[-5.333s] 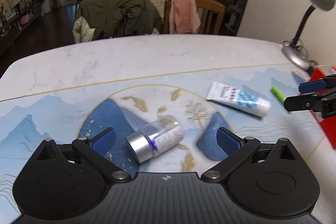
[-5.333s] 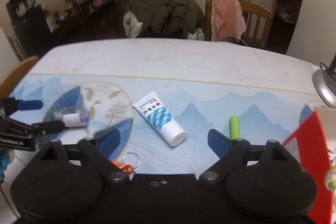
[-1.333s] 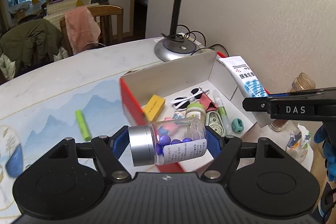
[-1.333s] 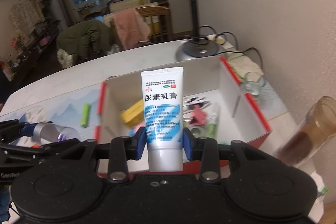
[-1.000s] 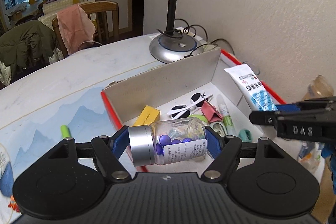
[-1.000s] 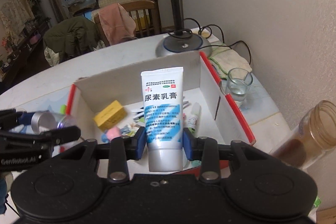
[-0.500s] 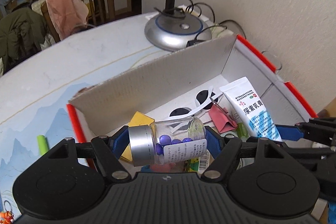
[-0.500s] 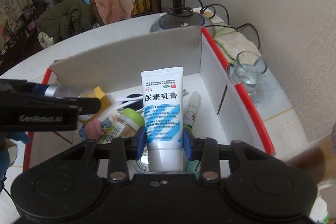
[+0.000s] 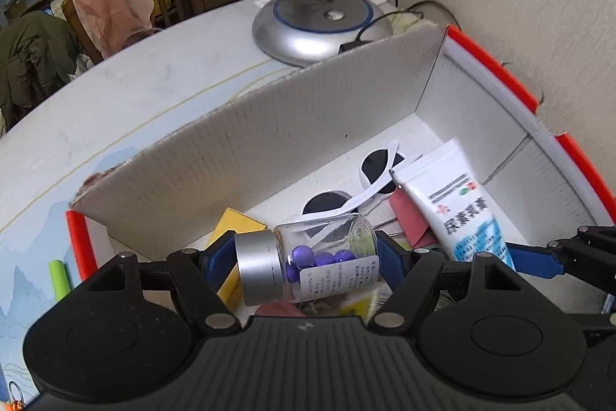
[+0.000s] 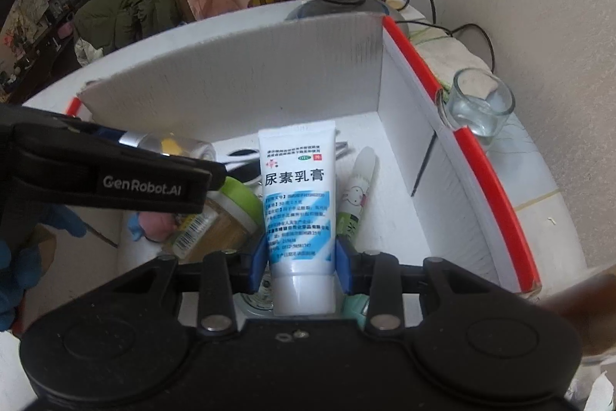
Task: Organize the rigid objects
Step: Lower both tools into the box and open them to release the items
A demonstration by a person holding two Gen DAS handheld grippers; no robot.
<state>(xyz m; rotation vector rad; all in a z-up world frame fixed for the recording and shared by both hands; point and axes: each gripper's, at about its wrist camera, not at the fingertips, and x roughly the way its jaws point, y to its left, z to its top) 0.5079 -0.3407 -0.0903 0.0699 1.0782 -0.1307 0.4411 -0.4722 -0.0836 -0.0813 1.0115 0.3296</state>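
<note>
Fingers of the left gripper (image 9: 308,262) pinch a pill bottle (image 9: 306,268) sideways, cap left, above the red-edged box (image 9: 489,72). Right gripper (image 10: 300,266) fingers clamp a cream tube (image 10: 297,203) near its cap, over the box's right half. Items beneath both grippers are partly hidden.

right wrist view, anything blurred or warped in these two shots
Right wrist view: brown smear at the right edge is motion-blurred, and the box wall bows from fisheye. Left wrist view: tube and bottle are sharp, box edges curve, and corners vignette black.
</note>
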